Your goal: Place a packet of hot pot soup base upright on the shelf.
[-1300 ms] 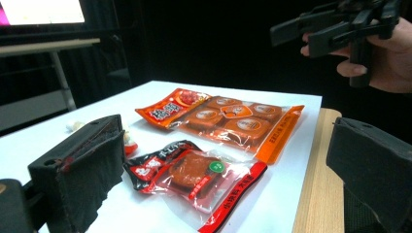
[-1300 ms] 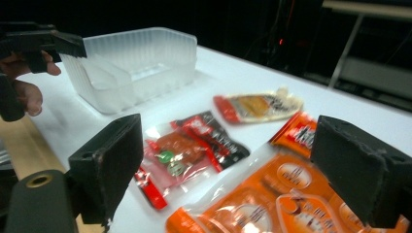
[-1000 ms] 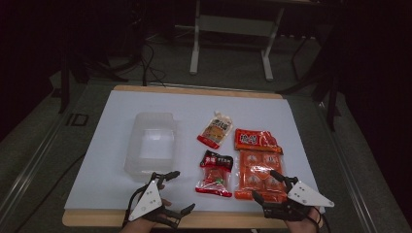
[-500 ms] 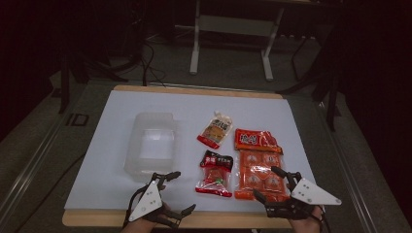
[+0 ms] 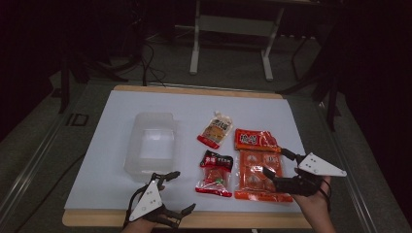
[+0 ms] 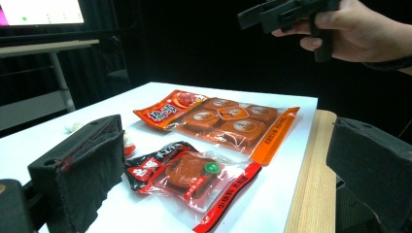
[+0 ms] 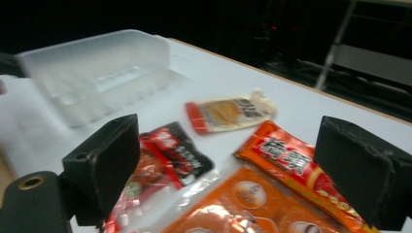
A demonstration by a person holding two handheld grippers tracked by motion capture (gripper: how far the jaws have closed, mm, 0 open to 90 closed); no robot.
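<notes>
Right gripper (image 5: pixel 279 167) hovers over the large orange packet (image 5: pixel 260 177) at 5 o'clock on the table (image 5: pixel 121 107); jaws wide apart, nothing between them. Left gripper (image 5: pixel 180 191) at 7 o'clock by the near edge, jaws spread, empty. Red packet (image 5: pixel 214 173) just left of the orange one; yellow pouch (image 5: pixel 215 129) at its 12 o'clock; clear plastic tub (image 5: pixel 150 143) at 9 o'clock, apart.
</notes>
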